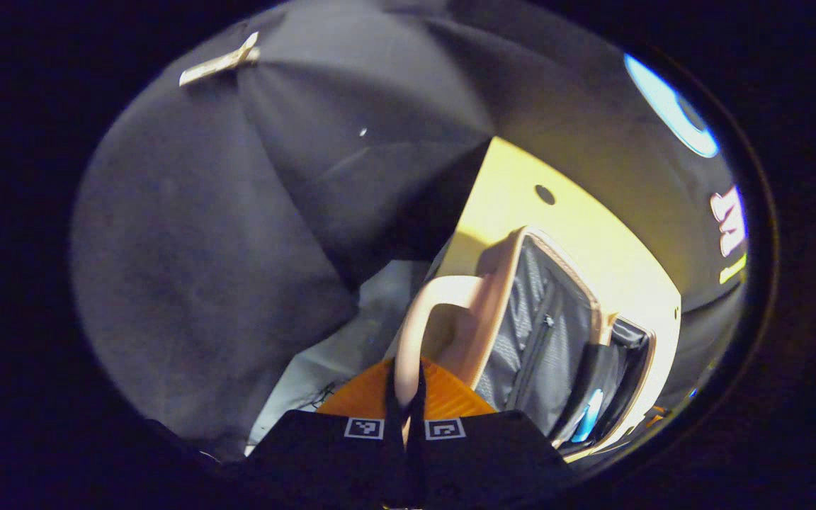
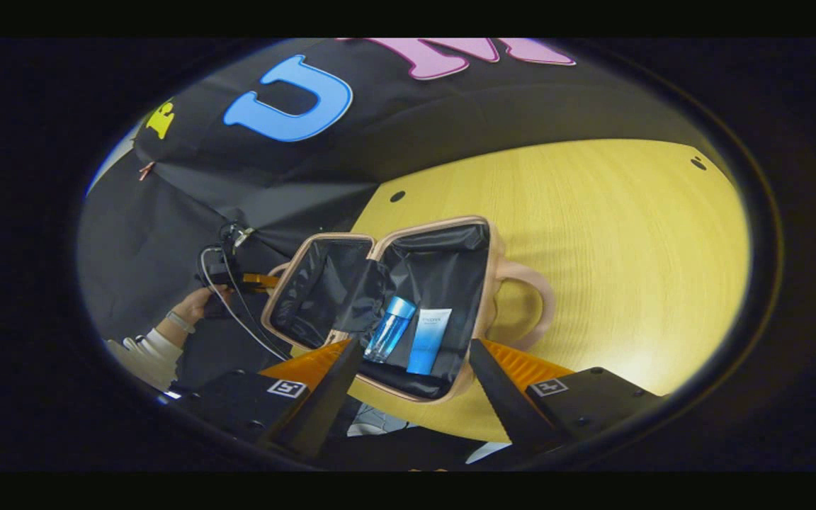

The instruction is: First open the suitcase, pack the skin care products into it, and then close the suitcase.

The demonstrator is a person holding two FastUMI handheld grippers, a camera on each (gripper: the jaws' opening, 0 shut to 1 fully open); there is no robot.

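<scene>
Gripping the suitcase handle (image 1: 415,333) in my left gripper (image 1: 405,425), fingers closed on it, suitcase (image 1: 564,333) open at the bench's (image 1: 521,177) edge. Right gripper view: my right gripper (image 2: 415,397) spread open, empty; blue bottle (image 2: 389,329) and tube (image 2: 429,340) lying inside.

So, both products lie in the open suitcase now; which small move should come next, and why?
Probably swing the lid half shut with the left gripper, which pinches that half's handle. The bottle and tube already lie inside the suitcase, and the right gripper is open, holding nothing.
</scene>
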